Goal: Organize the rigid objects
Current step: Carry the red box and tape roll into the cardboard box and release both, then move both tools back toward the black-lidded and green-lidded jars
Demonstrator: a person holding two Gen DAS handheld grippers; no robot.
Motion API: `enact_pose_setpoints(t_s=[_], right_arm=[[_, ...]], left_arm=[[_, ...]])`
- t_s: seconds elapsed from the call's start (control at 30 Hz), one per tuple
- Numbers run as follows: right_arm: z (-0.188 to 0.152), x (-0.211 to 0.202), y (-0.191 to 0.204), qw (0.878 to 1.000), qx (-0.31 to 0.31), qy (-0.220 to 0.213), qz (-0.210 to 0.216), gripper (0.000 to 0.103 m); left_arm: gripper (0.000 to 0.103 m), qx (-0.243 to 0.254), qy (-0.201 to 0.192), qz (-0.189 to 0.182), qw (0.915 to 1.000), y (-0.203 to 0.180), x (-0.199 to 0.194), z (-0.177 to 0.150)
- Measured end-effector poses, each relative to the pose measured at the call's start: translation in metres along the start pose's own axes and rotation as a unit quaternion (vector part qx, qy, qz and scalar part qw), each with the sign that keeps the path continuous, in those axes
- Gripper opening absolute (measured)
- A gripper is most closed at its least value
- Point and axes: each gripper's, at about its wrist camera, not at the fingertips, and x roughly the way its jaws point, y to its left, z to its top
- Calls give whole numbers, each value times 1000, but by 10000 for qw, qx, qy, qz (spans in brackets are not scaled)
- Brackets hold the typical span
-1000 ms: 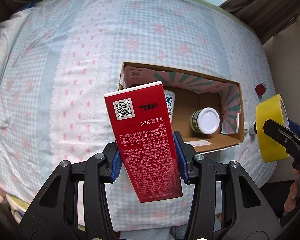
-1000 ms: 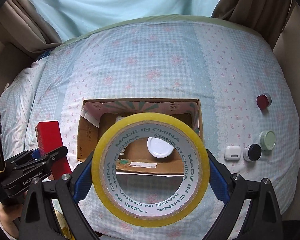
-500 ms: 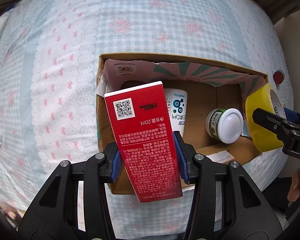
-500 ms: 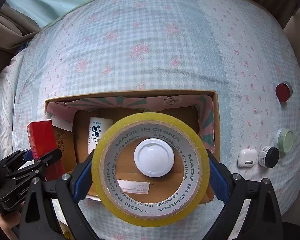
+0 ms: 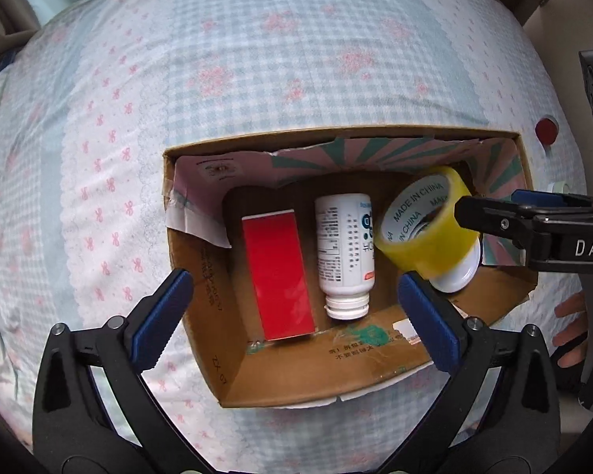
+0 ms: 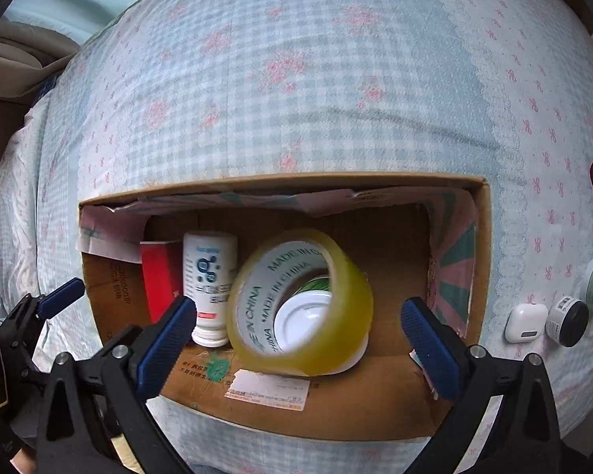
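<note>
Both claws gape empty, left claw (image 5: pixel 292 308) and right claw (image 6: pixel 298 331). Red carton (image 5: pixel 278 272), white bottle (image 5: pixel 344 245) and yellow tape roll (image 6: pixel 300 300) (tilted on a white-lidded jar) sit in the cardboard box (image 6: pixel 480 237); 4 small items on the bed remain outside.

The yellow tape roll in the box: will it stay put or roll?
The tape roll sits tilted on the white-lidded jar, so it looks apt to slide or roll off. It is probably stiff and light. Both grippers' jaws stand open, so nothing steadies it.
</note>
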Motion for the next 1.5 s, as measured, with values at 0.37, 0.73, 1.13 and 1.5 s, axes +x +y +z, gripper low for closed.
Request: enact_pose_setpoints(t_s=[0.37,0.73,1.13,1.5], right_arm=[[-17,-23,1,9992,-124,-74,-379,103],[-50,-64,11,9984,-78,-402,-391,103],[-113,-139,24,9913,-216,-1132,-637,103],[-195,-230,-42,9659,529,-2278,-1107,103]], left_arm=[[103,-124,-60,7,9999,1,-18,-19],[103,-277,-518,106,9982,4,-71,-49],[103,-133,-1265,41,9919,-18,-147,-102],[103,44,-1732,-271,9845,-75,-168,-153]])
